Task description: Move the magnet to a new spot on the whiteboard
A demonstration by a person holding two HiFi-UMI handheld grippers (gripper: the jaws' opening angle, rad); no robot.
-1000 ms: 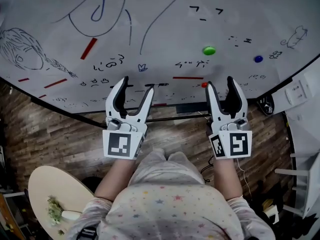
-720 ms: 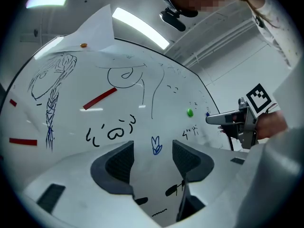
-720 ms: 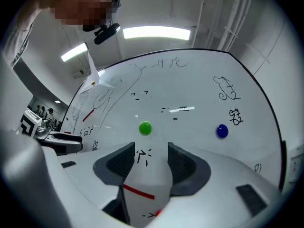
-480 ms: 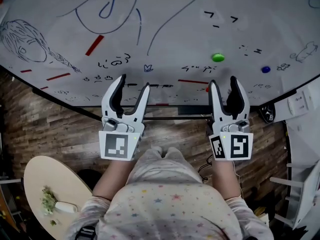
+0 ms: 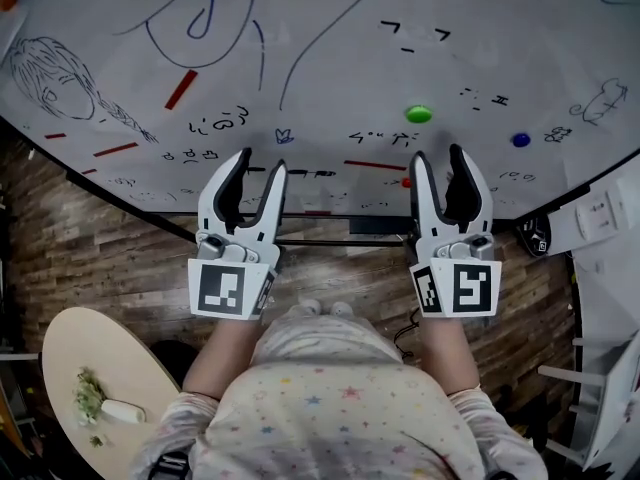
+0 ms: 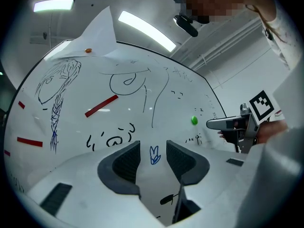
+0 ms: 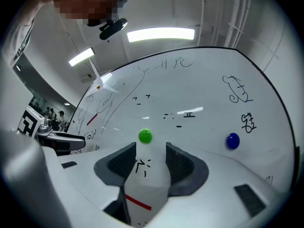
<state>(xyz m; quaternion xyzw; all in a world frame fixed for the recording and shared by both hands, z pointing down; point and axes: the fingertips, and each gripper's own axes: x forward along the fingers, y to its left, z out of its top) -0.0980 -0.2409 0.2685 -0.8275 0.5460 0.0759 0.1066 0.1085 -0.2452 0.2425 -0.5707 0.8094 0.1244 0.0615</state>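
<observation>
A round green magnet [image 5: 419, 114] sticks to the whiteboard [image 5: 330, 28], right of centre. It also shows as the green magnet [image 7: 145, 136] just above the jaws in the right gripper view, and as the green magnet [image 6: 194, 120] far right in the left gripper view. My right gripper [image 5: 437, 156] stands open just below it, apart from it, nothing between its pads. My left gripper [image 5: 262, 163] points at the board's lower part near a small blue doodle [image 6: 154, 154]. Its jaws have just been closing, stand partly open, and hold nothing.
A blue magnet [image 5: 520, 140] sits right of the green one, a small red magnet [image 5: 405, 182] beside my right gripper's left finger. Red strip magnets [image 5: 181, 89] and pen drawings cover the board. A round wooden table [image 5: 60, 368] stands at lower left, a wall socket [image 5: 600, 213] at right.
The left gripper's jaws have narrowed markedly, with nothing between them. Both grippers stay low in front of the board; the head view has shifted slightly.
</observation>
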